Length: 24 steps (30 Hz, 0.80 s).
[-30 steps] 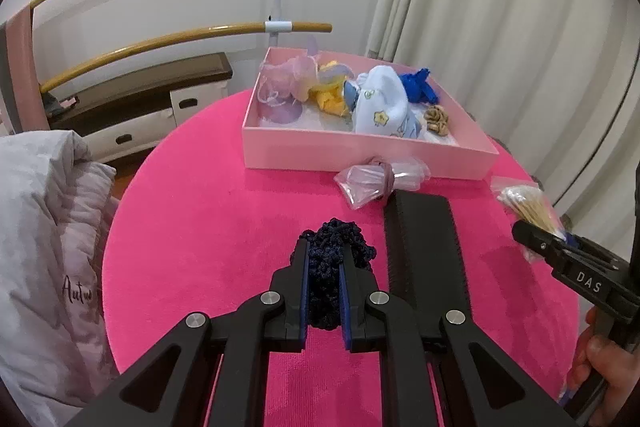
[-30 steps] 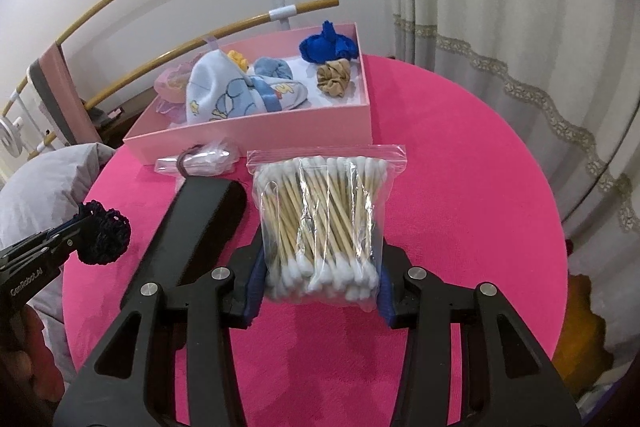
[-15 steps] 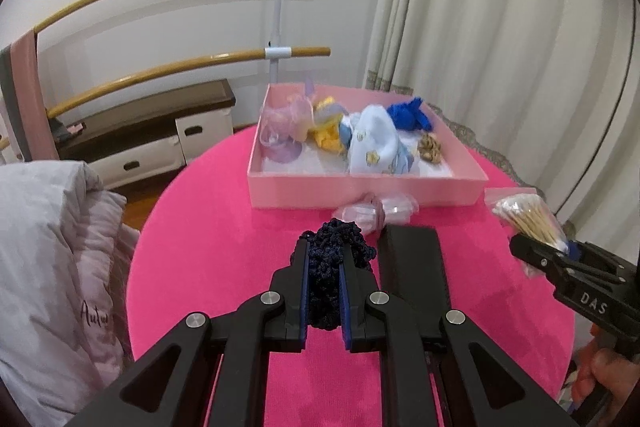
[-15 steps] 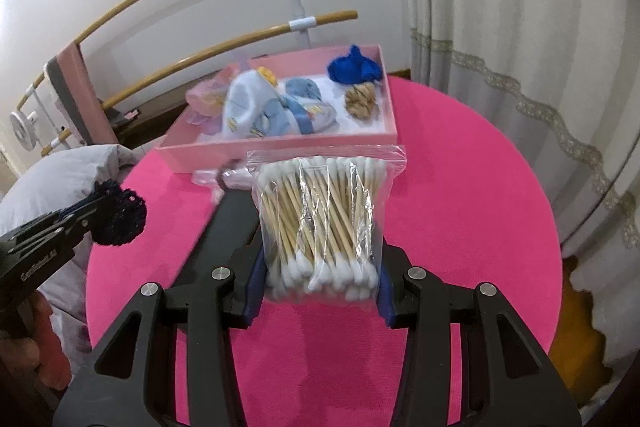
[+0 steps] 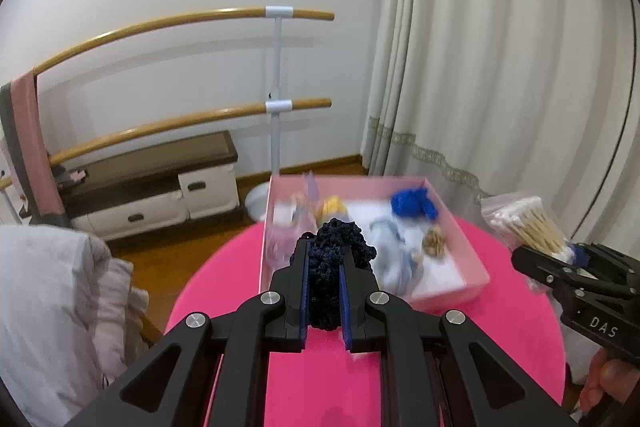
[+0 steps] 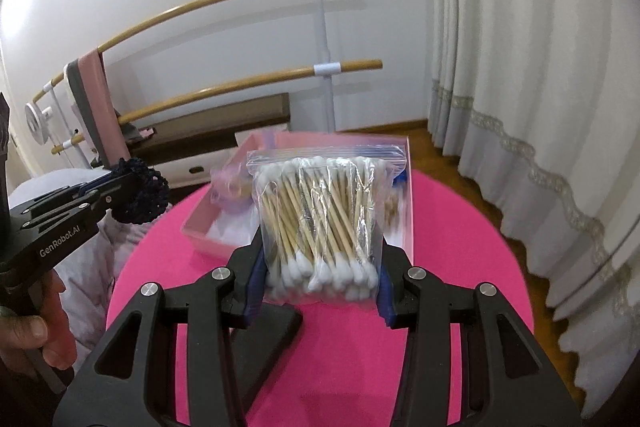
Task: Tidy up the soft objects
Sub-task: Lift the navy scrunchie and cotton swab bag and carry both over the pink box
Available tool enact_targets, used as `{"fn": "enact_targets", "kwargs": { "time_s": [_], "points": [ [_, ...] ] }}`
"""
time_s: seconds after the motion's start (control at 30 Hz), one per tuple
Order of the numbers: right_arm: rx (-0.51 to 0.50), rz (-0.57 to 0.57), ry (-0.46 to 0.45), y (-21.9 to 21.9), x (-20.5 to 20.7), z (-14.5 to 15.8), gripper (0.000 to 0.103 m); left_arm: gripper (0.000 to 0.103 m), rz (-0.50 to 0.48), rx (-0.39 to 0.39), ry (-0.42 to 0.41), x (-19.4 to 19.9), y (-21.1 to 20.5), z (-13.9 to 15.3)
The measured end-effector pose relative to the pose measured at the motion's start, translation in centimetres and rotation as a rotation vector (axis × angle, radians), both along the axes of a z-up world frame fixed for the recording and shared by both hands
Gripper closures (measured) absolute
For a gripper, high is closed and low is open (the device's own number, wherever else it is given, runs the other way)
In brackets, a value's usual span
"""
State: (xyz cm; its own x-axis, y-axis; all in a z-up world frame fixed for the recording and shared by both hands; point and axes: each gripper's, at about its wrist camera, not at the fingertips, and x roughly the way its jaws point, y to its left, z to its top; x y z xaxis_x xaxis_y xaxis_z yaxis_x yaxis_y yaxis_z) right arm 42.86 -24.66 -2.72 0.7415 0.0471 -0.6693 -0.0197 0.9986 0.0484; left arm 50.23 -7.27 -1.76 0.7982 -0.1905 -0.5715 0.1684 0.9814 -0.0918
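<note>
Pink table [image 6: 460, 227]; "GenRobot.AI" left gripper [image 5: 324, 267] pinches scrunchie [image 5: 340, 247]; "DAS" right gripper [image 6: 320, 271] clamps swab bag [image 6: 324, 219].

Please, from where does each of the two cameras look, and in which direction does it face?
Left wrist: sits on the left gripper, looking along its fingers over a dark scrunchie to the pink box; no hand of its own shows.
Right wrist: sits on the right gripper, looking over a bag of cotton swabs; likewise.
Shared: the box, pink table, each other's gripper.

Both grippers, left [image 5: 324, 281] and right [image 6: 319, 273], are black plastic with blue pads and silver screws; white lettering reads "GenRobot.AI" and "DAS".
</note>
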Motion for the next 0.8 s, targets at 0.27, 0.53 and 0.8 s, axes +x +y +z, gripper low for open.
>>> {"fn": "enact_targets", "kwargs": {
  "time_s": [0.27, 0.53, 0.8],
  "points": [
    [-0.001, 0.012, 0.003, -0.4, 6.0, 1.4, 0.062, 0.094, -0.020, -0.022, -0.009, 6.4, -1.1, 2.6],
    [0.044, -0.003, 0.058, -2.3, 11.9, 0.2, 0.062, 0.094, -0.021, -0.027, 0.031, 13.5, -1.8, 2.7],
    [0.105, -0.014, 0.125, -3.7, 16.2, -2.4, 0.062, 0.094, -0.033, -0.033, 0.110, 22.7, -3.4, 0.8]
  ]
}}
